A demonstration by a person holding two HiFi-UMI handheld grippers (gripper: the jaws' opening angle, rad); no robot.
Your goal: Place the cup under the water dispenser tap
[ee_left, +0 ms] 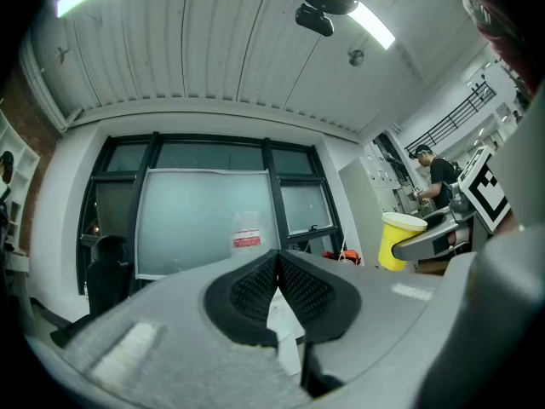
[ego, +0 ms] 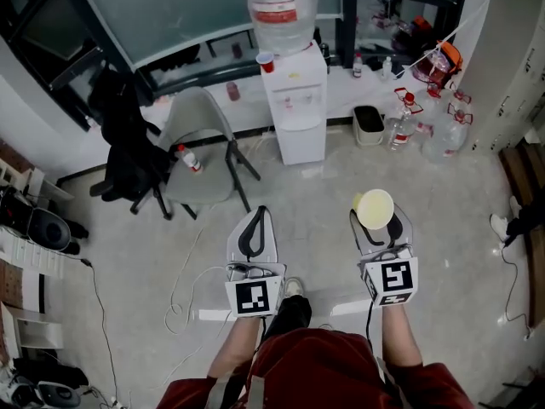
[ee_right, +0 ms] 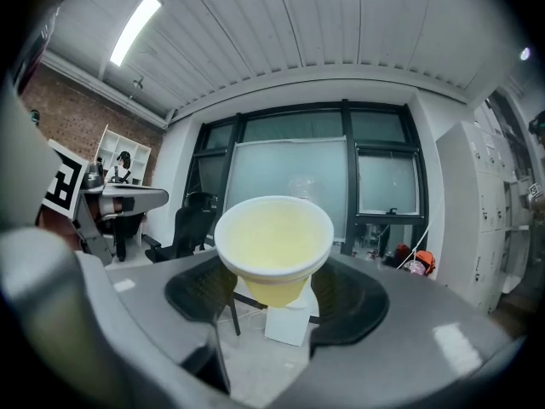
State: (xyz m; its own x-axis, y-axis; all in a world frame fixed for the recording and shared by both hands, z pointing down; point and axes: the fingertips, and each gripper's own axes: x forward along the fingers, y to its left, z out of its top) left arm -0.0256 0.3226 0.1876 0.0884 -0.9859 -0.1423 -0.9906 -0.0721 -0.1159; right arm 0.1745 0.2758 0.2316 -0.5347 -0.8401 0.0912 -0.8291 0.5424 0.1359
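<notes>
A pale yellow, thin-walled disposable cup (ee_right: 274,245) sits upright and apparently empty in the right gripper (ego: 375,221), whose 2 jaws pinch its narrow lower wall. Light and easily crushed, it likely wants a gentle hold low on the body. The left gripper (ee_left: 278,284), jaws closed on nothing, hangs to its left. The white floor-standing water dispenser (ego: 295,100) stands far ahead, well apart.

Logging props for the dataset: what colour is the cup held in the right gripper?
Yellow cup with a pale rim; clearest in the right gripper view.
</notes>
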